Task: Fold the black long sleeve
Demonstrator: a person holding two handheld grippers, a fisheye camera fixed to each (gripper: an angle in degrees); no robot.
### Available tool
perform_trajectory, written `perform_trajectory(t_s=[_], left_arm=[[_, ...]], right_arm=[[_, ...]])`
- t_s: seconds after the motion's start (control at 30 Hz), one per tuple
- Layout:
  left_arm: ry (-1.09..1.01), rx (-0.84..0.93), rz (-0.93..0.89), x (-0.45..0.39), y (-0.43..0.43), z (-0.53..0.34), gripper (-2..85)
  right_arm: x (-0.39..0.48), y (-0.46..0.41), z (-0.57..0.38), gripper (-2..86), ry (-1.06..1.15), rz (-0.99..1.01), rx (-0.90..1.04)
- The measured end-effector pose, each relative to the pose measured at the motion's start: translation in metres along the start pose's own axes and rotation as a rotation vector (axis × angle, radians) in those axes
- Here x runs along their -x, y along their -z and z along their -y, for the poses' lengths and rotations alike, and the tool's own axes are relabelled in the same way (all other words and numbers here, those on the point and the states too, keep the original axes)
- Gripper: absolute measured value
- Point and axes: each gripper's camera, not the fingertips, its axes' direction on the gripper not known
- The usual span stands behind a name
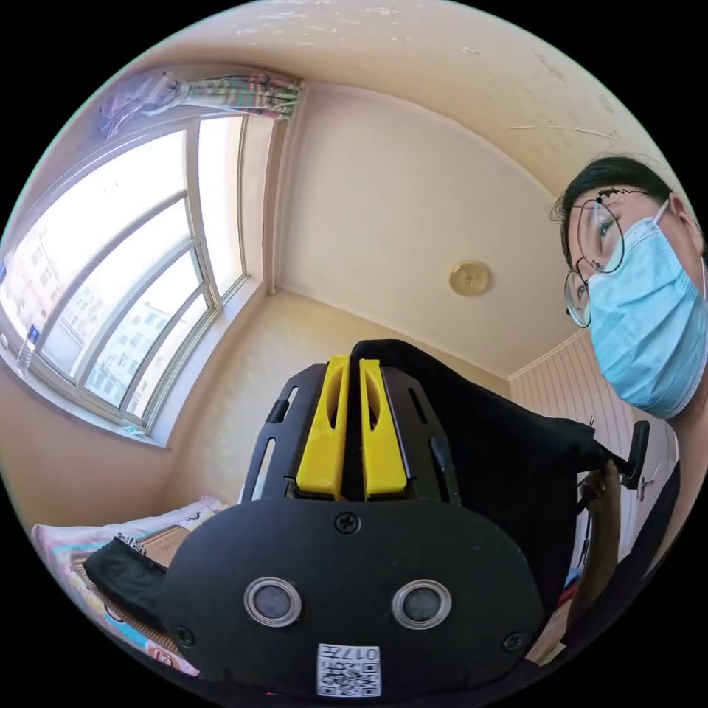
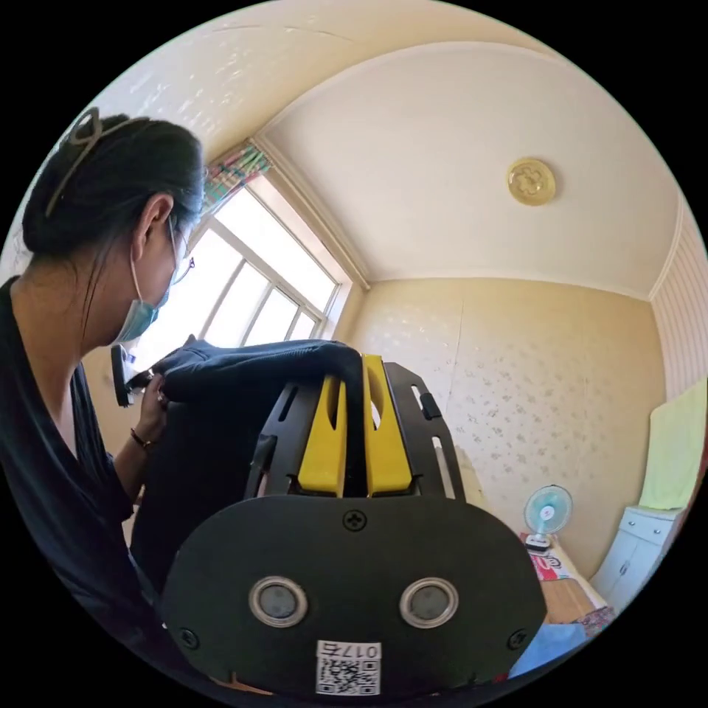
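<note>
Currently the left gripper has its yellow jaws nearly together, clamped on an edge of the black long sleeve; black cloth shows in the narrow slit between them. Right gripper: same condition, jaws pinching a fold of the garment that drapes over the jaw tips. Garment is held up in the air, stretched between the two grippers in front of the person, both cameras tilted toward the ceiling. Part of the cloth hangs down toward the bed near the window. Judgement: early stage, garment lifted and spread, no completed fold visible; laying flat and all folding remain.
</note>
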Motion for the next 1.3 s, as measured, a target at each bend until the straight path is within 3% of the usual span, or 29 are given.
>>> perform_trajectory(t_s=[0.07,0.17,0.27,0.33,0.4,0.6,0.7,0.8,0.83,0.9,1.0,1.1,1.2,1.3], left_arm=[[0.01,0.034,-0.023,0.016,-0.041,-0.009,0.3],[0.029,0.228,-0.062,0.056,-0.169,-0.034,0.8],[0.052,0.543,-0.054,0.109,-0.35,-0.097,3.0],[0.095,0.889,0.022,0.158,-0.468,-0.176,5.7],[0.102,1.104,0.077,0.183,-0.507,-0.235,5.9],[-0.013,1.427,0.019,0.179,-0.452,-0.432,7.2],[0.033,1.702,0.024,0.178,-0.402,-0.548,8.0],[0.017,1.886,0.188,0.189,-0.36,-0.617,9.6],[0.006,1.901,0.244,0.195,-0.347,-0.627,10.0],[0.028,1.871,0.244,0.205,-0.334,-0.626,10.2],[0.042,1.772,0.238,0.229,-0.336,-0.6,9.2],[0.103,1.663,0.278,0.268,-0.352,-0.568,9.4],[0.184,1.682,0.279,0.309,-0.364,-0.56,10.4],[0.17,1.864,0.34,0.338,-0.354,-0.583,10.9]], right_arm=[[-0.005,-0.052,-0.011,4.3,-0.009,-0.062,0.054],[-0.042,-0.174,-0.035,4.1,0.0,-0.138,0.227],[-0.11,-0.353,-0.083,4.0,0.003,-0.157,0.481],[-0.151,-0.458,-0.138,3.9,-0.037,-0.144,0.677],[-0.177,-0.54,-0.217,3.2,-0.139,-0.089,0.969],[-0.114,-0.538,-0.398,1.9,-0.197,0.043,1.063],[-0.045,-0.525,-0.568,2.5,-0.247,0.177,1.43],[0.004,-0.489,-0.676,3.0,-0.258,0.225,1.673],[0.011,-0.481,-0.69,3.0,-0.262,0.219,1.702],[0.015,-0.45,-0.69,3.3,-0.292,0.117,1.537],[0.004,-0.452,-0.696,3.6,-0.355,0.143,1.598],[-0.021,-0.452,-0.676,4.7,-0.432,0.091,1.501],[-0.029,-0.453,-0.672,6.7,-0.471,0.043,1.475],[-0.015,-0.446,-0.725,8.7,-0.478,0.021,1.769]])
